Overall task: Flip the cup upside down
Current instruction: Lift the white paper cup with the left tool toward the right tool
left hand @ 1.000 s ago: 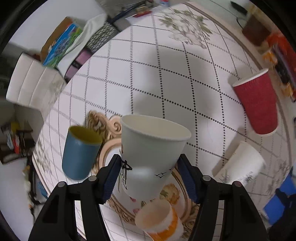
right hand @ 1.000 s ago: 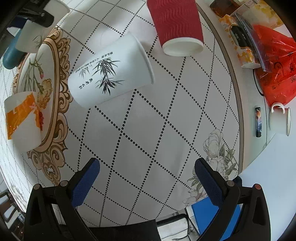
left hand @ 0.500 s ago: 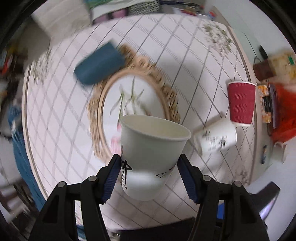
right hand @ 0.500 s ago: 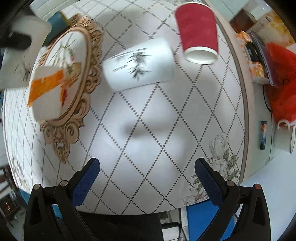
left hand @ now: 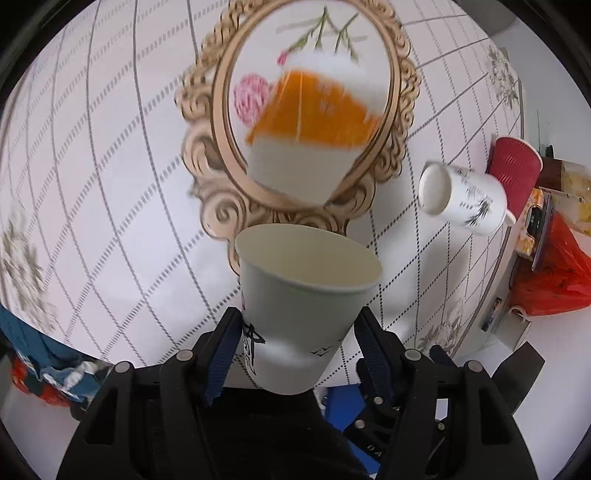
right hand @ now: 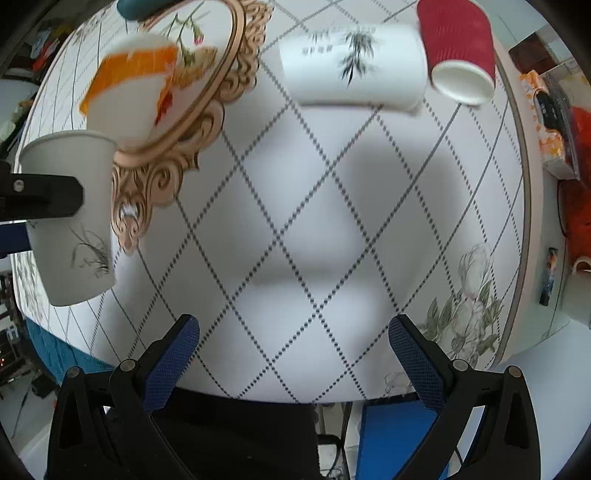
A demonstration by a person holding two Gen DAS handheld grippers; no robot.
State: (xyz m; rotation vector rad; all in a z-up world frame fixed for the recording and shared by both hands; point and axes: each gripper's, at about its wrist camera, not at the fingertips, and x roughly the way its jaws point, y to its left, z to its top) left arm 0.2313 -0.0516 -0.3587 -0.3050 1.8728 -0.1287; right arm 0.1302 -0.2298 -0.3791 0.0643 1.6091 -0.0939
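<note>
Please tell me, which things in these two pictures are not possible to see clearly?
- Left wrist view: white paper cup with black ink print in the left gripper; its base is hidden by its own wall.
- Both views: orange-and-white paper cup, motion-blurred, lettering unreadable.
- Right wrist view: dark teal cup, cut off by the top edge.

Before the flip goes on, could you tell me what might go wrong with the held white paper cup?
The left gripper pinches the white paper cup low on its thin wall, so it could buckle or slip. The orange-and-white paper cup on the gold-framed oval tray stands close, and a swing might knock it.
</note>
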